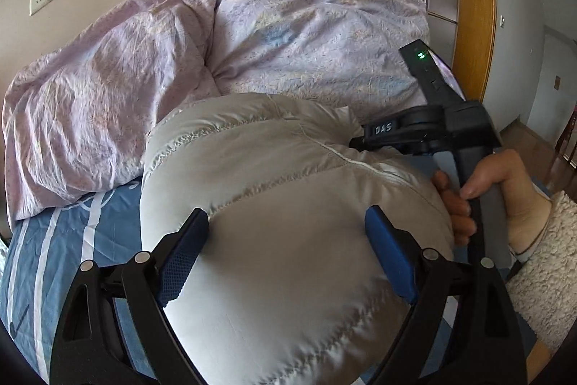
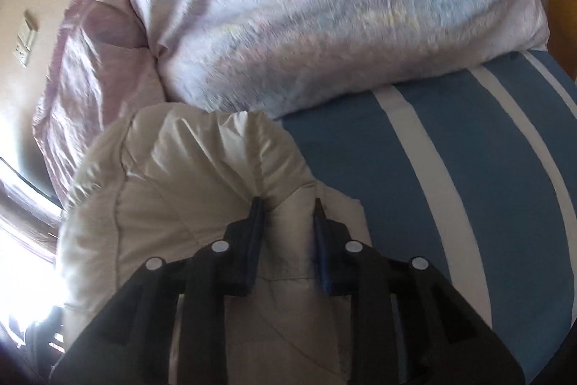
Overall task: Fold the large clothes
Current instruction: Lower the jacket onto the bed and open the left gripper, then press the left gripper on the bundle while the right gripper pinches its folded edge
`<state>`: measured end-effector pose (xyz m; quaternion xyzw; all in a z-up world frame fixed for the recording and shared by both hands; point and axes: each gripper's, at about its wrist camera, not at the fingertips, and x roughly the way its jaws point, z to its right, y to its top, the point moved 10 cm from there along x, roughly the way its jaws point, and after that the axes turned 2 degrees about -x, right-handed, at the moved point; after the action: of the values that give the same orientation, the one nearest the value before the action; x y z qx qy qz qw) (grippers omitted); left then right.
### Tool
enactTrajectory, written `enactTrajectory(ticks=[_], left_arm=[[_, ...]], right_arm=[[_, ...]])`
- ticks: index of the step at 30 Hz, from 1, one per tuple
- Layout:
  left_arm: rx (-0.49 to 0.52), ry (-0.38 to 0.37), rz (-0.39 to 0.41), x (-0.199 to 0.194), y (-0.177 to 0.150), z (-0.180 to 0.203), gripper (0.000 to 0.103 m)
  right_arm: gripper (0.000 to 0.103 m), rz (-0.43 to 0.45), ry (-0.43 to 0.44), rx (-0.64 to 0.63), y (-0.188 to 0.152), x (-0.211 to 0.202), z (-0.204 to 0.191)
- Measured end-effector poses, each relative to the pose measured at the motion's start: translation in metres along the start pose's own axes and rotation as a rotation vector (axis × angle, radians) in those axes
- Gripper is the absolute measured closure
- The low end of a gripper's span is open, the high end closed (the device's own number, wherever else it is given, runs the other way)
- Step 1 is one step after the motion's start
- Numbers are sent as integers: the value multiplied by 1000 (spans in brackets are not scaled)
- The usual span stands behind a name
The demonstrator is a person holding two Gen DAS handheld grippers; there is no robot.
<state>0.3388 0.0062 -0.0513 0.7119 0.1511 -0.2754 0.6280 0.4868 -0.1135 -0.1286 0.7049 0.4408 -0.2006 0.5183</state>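
Observation:
A puffy light-grey quilted down jacket [image 1: 281, 204] lies bunched on the bed. My left gripper [image 1: 286, 222] is open, its blue pads wide apart on either side of a bulging fold of the jacket. The right gripper, held in a hand, shows in the left wrist view [image 1: 360, 141] at the jacket's far right edge. In the right wrist view, my right gripper [image 2: 286, 208] has its jaws narrowed on a fold of the jacket [image 2: 173, 190] between its blue pads.
A crumpled lilac duvet [image 1: 252, 35] is heaped behind the jacket, against the wall. The blue sheet with white stripes [image 2: 450, 175] is bare to the right. A wooden door frame [image 1: 472, 6] stands at the back right.

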Motion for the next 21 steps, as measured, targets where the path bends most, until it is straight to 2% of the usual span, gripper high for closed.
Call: enactTrajectory(ticks=[5, 11, 12, 14, 17, 19, 21], left_arm=[[2, 41, -9, 16, -8, 3, 12], [13, 82, -1, 30, -17, 9, 9], [18, 85, -6, 32, -19, 9, 9], [26, 87, -21, 35, -22, 9, 8], [22, 73, -39, 37, -24, 7, 7], [24, 73, -43, 37, -24, 6, 7], [25, 75, -45, 38, -25, 7, 7]], right_arm=[[79, 16, -80, -98, 4, 10, -10], [76, 4, -67, -85, 7, 23, -6], [76, 9, -59, -79, 7, 19, -5], [64, 25, -62, -54, 10, 7, -2], [63, 90, 21, -30, 3, -33, -3], [63, 129, 65, -85, -11, -62, -13], [63, 132, 73, -152, -29, -77, -23]])
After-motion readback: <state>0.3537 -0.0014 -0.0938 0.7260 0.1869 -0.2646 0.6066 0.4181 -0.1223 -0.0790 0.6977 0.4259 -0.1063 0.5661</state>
